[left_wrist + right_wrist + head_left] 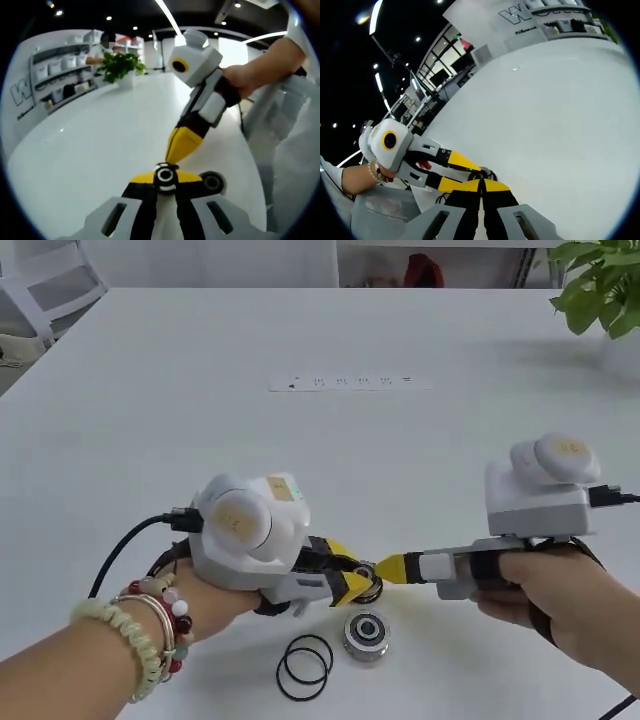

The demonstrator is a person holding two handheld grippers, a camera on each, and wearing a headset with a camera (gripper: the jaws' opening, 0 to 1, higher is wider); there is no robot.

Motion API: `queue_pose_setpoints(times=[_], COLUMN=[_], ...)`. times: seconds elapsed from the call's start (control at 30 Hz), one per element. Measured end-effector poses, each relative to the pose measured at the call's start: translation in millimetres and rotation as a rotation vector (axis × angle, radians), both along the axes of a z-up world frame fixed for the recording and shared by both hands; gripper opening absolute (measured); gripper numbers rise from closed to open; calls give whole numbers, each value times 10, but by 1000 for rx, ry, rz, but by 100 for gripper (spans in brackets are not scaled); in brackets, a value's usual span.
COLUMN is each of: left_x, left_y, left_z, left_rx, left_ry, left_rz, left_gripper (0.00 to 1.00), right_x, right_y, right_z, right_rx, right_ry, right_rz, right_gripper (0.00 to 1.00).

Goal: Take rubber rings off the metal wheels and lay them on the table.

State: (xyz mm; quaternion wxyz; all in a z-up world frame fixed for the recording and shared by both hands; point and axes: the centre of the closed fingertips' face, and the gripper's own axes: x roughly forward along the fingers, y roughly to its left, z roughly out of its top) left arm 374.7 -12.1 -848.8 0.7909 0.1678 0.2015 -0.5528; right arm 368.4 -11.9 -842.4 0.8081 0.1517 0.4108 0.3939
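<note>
Rubber rings, thin black loops, beside shiny metal wheel

Head downward; opposed views, shared wheel

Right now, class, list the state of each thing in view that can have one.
left claw: shut on the held wheel.
right claw: shut, tips at the held wheel.
held wheel: clamped, off the table.
second wheel: lying free on the table.
rubber rings: off the wheels, overlapping on the table.
</note>
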Motion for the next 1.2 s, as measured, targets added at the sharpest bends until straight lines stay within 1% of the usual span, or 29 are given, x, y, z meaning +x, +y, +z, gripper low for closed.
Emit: queue_pose_setpoints(times=[0.47, 0.6, 0.8, 1.2], left_x=[-8, -8, -7, -11], left_y=[-6, -9, -11, -5], left_z=[0, -1, -2, -3], left_rx=[-1, 3, 4, 19], left_ry=[-5, -6, -3, -3], left_rz=[-4, -5, -3, -4], left_gripper=[14, 14, 14, 14], right_x=[-12, -13, -23, -50], right_y=[58, 75, 78, 94], right_z=[33, 54, 53, 69], right_rx=[11, 27, 26, 41], right_ry=[-11, -13, -20, -26], right_rz=[28, 31, 44, 60], right_gripper=[0, 0, 0, 0])
